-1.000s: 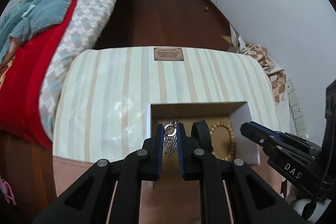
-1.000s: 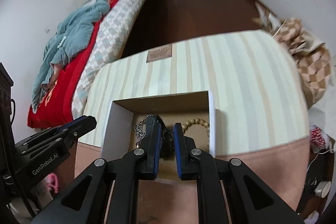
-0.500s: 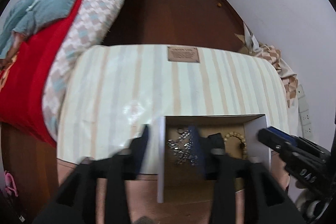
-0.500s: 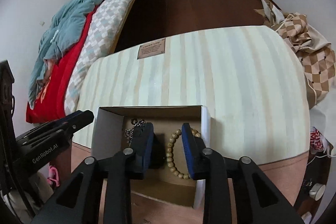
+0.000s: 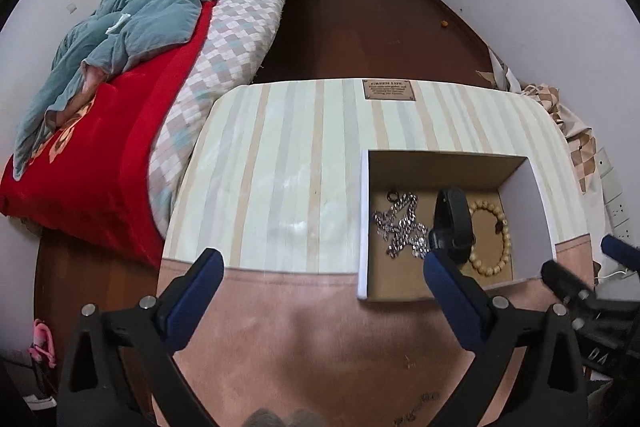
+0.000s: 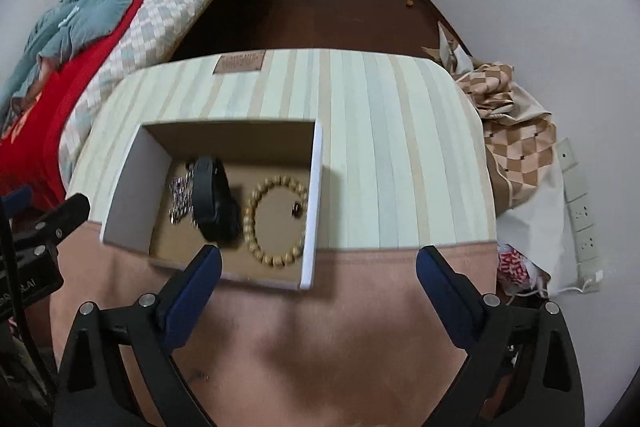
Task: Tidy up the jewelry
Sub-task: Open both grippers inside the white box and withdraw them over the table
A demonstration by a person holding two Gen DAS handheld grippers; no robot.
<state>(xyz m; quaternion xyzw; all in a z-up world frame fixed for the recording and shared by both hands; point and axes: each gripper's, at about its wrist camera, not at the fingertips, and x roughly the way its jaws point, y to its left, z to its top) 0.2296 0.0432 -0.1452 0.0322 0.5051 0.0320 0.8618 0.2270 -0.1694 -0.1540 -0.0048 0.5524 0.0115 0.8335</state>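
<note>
Striped cloth on table, bed adjacent, prob.

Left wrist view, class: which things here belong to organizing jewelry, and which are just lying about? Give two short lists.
Belong to the job:
- open white cardboard box
- silver chain necklace
- black wristband
- tan wooden bead bracelet

Just lying about:
- teal blanket
- red bedcover
- brown checked cloth
- pink item on the floor
</note>
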